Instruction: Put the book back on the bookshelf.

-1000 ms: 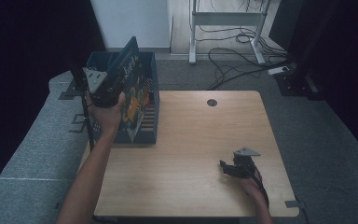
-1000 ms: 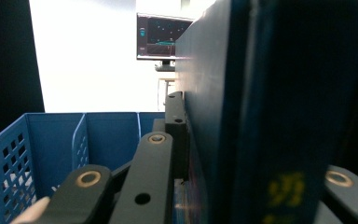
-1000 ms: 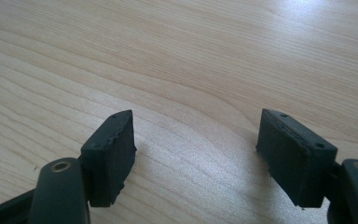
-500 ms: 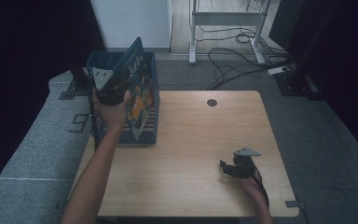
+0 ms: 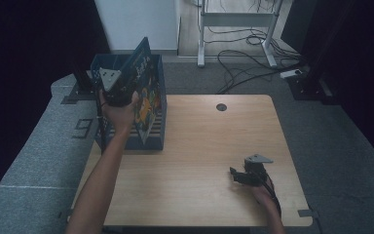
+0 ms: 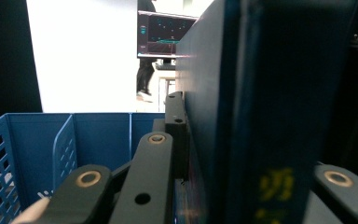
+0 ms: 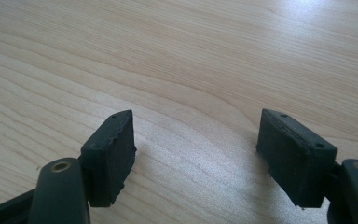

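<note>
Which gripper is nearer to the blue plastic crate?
Left. The left gripper holds a dark blue book over the blue plastic crate; the right gripper rests far across the wooden table.

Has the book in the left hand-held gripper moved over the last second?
Yes. The book has shifted slightly up the picture, toward the far wall of the blue crate.

tabletop (image 5: 204, 146): bare, passable | crate (image 5: 157, 122): blocks left edge
</note>
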A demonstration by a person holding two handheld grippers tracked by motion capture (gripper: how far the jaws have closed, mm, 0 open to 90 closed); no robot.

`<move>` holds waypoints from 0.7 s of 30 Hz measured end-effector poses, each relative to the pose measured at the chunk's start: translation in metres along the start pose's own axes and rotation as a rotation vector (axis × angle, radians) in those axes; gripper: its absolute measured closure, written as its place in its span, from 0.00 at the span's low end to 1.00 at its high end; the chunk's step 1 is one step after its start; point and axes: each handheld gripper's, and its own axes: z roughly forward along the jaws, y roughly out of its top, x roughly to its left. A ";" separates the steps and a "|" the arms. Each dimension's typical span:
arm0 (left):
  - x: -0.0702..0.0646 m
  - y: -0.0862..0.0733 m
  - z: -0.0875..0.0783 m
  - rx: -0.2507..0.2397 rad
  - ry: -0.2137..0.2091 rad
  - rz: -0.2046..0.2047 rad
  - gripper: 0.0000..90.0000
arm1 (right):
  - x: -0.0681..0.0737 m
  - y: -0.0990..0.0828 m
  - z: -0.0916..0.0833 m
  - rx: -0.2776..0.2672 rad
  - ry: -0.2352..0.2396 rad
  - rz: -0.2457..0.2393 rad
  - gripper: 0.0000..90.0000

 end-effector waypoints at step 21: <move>-0.007 -0.012 0.032 -0.011 0.015 0.007 0.91 | 0.001 -0.001 -0.001 0.001 -0.010 -0.006 0.30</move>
